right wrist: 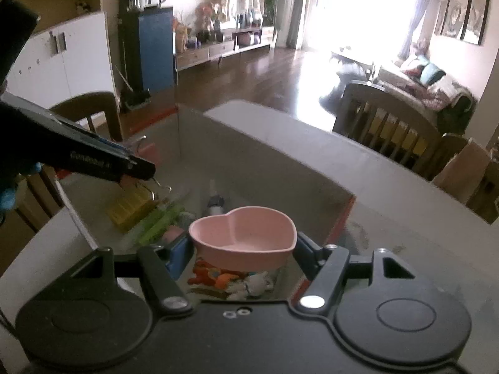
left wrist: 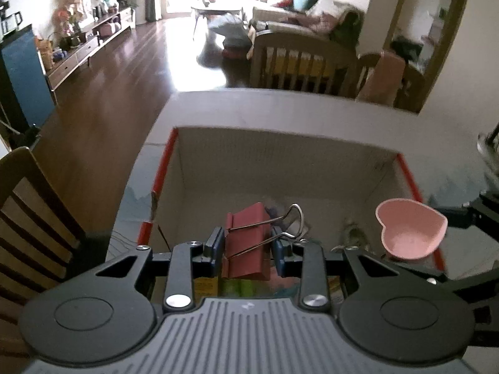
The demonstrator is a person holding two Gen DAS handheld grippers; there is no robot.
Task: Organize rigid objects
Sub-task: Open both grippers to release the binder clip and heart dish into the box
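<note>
Overhead, left jaws tight on red binder clip, right jaws gripping pink heart-shaped bowl.

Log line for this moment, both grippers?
left gripper: shut on red binder clip | right gripper: shut on pink heart bowl | both over cardboard box

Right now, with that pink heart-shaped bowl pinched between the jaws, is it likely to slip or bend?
The pink heart-shaped bowl looks like rigid moulded plastic, so it probably won't flex. Its smooth, sloping walls could let it slide in the right gripper, which holds it only at two sides. It appears empty and thin-walled, so likely light. It hangs above the open cardboard box.
</note>
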